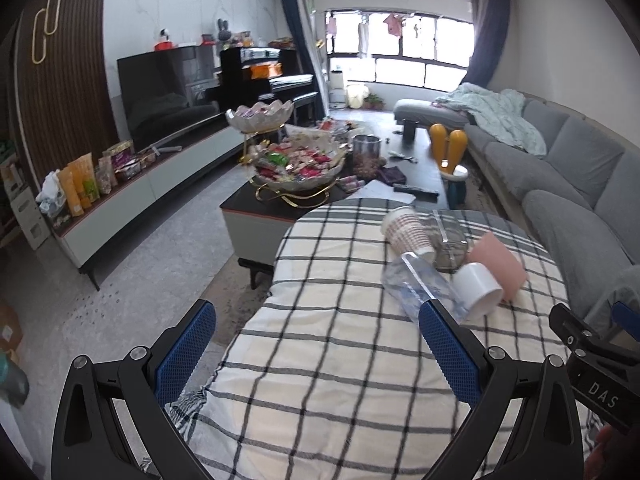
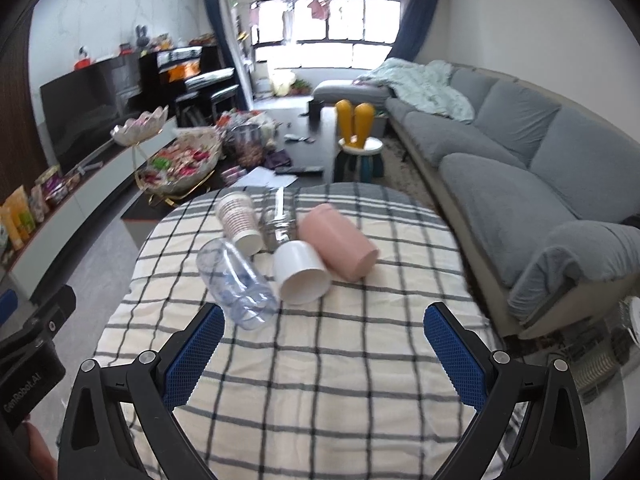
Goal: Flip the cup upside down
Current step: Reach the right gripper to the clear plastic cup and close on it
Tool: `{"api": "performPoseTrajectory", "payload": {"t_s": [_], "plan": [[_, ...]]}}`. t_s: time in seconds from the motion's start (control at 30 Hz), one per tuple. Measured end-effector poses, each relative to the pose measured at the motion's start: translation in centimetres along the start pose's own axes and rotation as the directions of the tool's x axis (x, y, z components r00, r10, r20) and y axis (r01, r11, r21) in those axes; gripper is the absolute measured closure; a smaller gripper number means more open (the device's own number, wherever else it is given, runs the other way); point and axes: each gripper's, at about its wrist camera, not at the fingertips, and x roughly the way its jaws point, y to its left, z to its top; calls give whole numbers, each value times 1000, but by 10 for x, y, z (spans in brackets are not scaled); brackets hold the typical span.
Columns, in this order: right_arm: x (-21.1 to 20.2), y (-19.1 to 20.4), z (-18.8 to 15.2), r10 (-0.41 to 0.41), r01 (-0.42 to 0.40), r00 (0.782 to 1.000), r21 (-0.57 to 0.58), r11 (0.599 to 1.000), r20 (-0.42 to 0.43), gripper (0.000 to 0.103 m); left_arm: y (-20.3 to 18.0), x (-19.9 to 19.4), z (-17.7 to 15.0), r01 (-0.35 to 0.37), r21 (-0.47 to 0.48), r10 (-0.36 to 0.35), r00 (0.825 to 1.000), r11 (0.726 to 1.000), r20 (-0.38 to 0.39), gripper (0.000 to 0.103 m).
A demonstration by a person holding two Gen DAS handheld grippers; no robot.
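Left gripper point(image 1: 316, 344): jaws apart, empty, lower frame.
Right gripper point(image 2: 324, 344): jaws apart, empty.
White cup point(image 2: 301, 277): on its side (mouth toward camera), frame centre, touching pink cup point(image 2: 340, 246).
Cloth point(image 2: 320, 380): checked.

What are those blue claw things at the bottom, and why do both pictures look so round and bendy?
They are grabbing tools that a person holds, one in each hand. Each tool has two blue fingers and a small camera with a bendy fisheye lens. One picture comes from the left gripper, the other from the right gripper. Both are open and hold nothing. On the checked tablecloth five cups lie tipped over: a pink plastic cup, a white cup, a clear plastic cup, a striped paper cup and a clear glass cup.
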Motion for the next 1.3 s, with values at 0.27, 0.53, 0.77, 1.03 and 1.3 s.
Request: {"api": "performPoseTrajectory", "payload": {"t_s": [0.27, 0.53, 0.77, 1.03, 1.3], "plan": [[50, 37, 39, 60, -70, 996, -162, 984, -64, 2, 13, 38, 11, -99, -82, 94, 993, 992, -67, 0], [115, 76, 64, 113, -175, 971, -303, 937, -209, 2, 25, 73, 19, -146, -161, 127, 984, 976, -124, 0], [174, 107, 62, 103, -245, 929, -384, 890, -355, 11, 24, 106, 16, -152, -171, 120, 976, 974, -184, 0], [209, 117, 42, 100, -300, 882, -387, 872, -460, 15, 25, 128, 10, -166, -163, 128, 966, 973, -224, 0], [223, 114, 25, 104, -318, 854, -354, 880, -510, 32, 24, 137, 4, -166, -147, 126, 960, 975, -249, 0]]}}
